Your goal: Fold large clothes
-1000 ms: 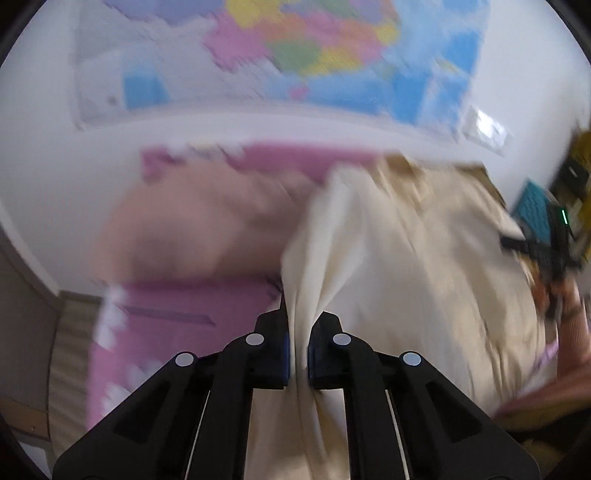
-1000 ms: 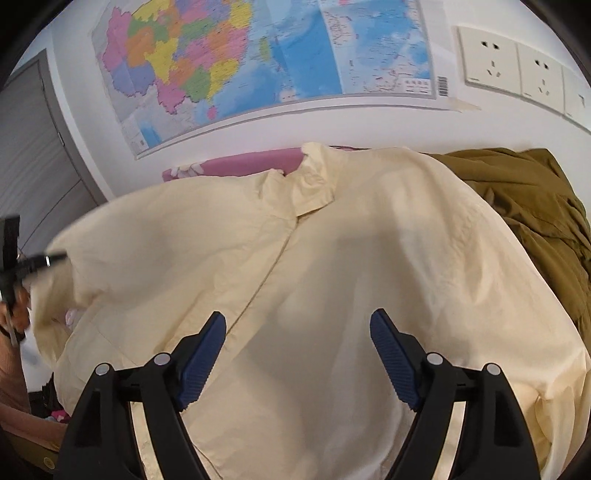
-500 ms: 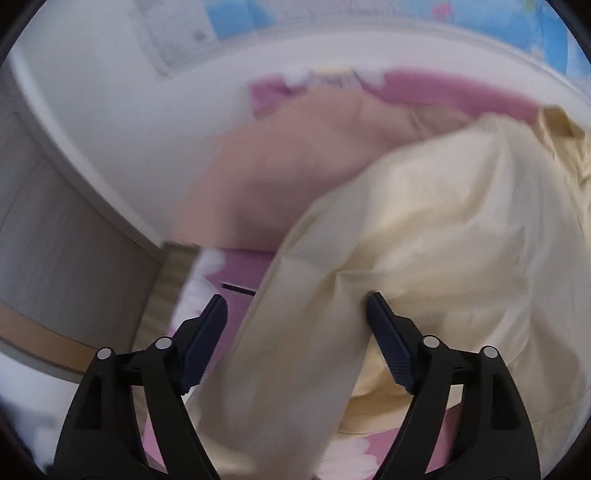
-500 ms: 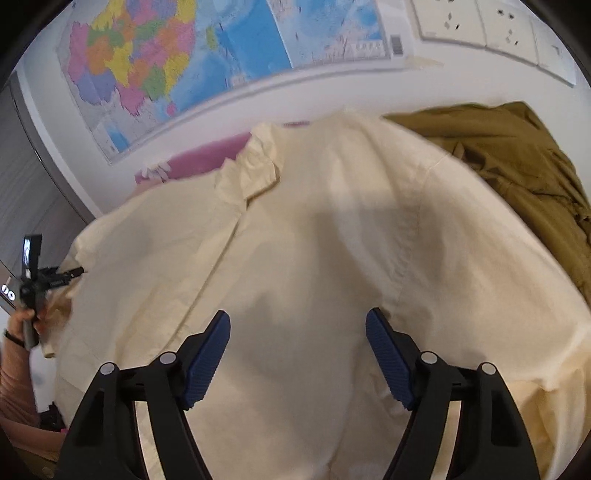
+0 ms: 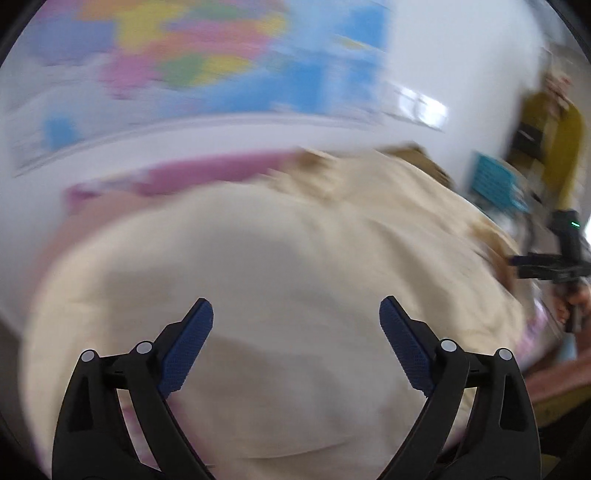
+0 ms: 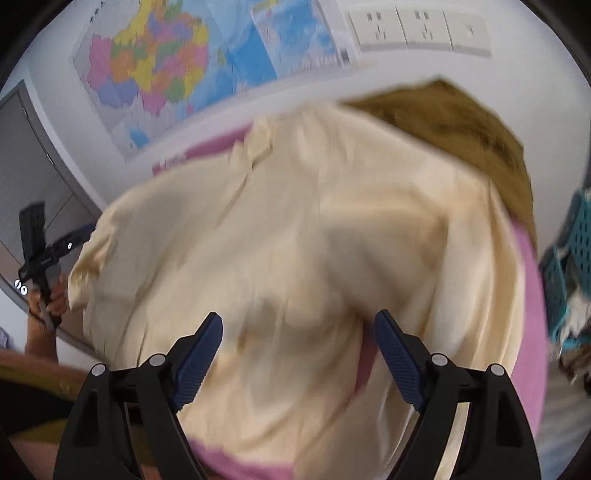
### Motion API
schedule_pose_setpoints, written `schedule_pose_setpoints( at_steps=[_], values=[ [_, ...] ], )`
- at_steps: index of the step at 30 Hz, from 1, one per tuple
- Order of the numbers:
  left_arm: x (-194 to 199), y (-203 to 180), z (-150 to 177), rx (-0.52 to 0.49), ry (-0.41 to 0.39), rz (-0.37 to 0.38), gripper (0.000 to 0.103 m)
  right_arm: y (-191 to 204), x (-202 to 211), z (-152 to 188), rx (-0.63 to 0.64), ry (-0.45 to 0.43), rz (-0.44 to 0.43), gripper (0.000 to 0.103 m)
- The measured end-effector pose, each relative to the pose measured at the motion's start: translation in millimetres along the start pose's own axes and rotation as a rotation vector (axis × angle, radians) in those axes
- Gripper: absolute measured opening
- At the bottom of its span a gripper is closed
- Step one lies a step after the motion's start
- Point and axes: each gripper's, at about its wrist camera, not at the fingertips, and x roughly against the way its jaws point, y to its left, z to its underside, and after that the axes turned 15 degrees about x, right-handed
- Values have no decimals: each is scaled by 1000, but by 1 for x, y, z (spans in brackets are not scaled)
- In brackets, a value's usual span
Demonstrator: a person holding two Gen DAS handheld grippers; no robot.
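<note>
Nearest in the left wrist view, the left gripper has its two blue-padded fingers spread wide and opening further, with nothing pinched between them. Just beyond and beneath them lies the cream shirt, spread in soft folds; the pads do not press on it. The view is blurred. The gripper points downward at a slant over the cloth. At the right edge, the other gripper's black body shows, gripped by a hand.

In the right wrist view, the right gripper is likewise wide apart and opening, its blue pads clear of the cloth, holding nothing. The cream shirt fills the middle of the view directly below and ahead of the fingers, its collar toward the far side. It lies on a pink surface that shows along the near and right edges. This gripper also tilts downward at the shirt. At the left edge, a hand holds the left gripper beside the shirt's edge.

Further back, an olive-brown garment lies behind the shirt, touching it. A teal basket stands to the right. On the far wall hang a coloured map and white sockets.
</note>
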Motion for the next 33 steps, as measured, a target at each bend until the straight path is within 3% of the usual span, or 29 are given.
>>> schedule_pose_setpoints(
  at_steps=[4,7,8,9,10,12,14,15,16,18,19,20,24,26,29,31,33],
  values=[
    [-33,-57,21,-112,100,149,91,7,-6,33,-13,39,-11,81],
    [-62,-91,33,-145,175,226,92,7,-12,45,-20,54,9,70],
    [-75,-103,38,-156,207,238,92,6,-11,46,-18,40,-5,52],
    [-86,-111,42,-169,231,237,92,8,-11,46,-10,41,-17,25],
    [-101,-124,49,-187,265,227,92,7,-10,45,-4,43,10,21],
    [-123,-143,60,-220,293,182,92,2,-6,44,1,59,77,22],
    [-138,-157,67,-243,313,167,92,-2,0,45,-11,49,44,24],
    [-143,-160,69,-244,327,161,93,-4,11,44,-16,9,28,31],
    [-148,-160,68,-230,344,160,94,-7,28,43,-16,-58,28,37],
    [-147,-156,67,-208,350,168,95,-17,57,43,-22,-141,105,78],
    [-146,-155,66,-208,346,174,94,-23,67,44,-30,-153,176,81],
    [-140,-153,63,-204,334,180,94,-33,72,46,-45,-143,232,81],
    [-124,-146,51,-175,286,182,94,-47,57,55,-67,-60,223,81],
    [-118,-144,45,-165,267,183,94,-43,40,57,-34,-3,207,81],
    [-113,-143,38,-150,245,191,94,-34,14,53,60,84,271,81],
    [-110,-142,35,-139,245,201,94,-33,7,54,73,121,277,66],
    [-110,-143,32,-134,242,202,94,-40,12,52,24,107,233,22]
  ],
)
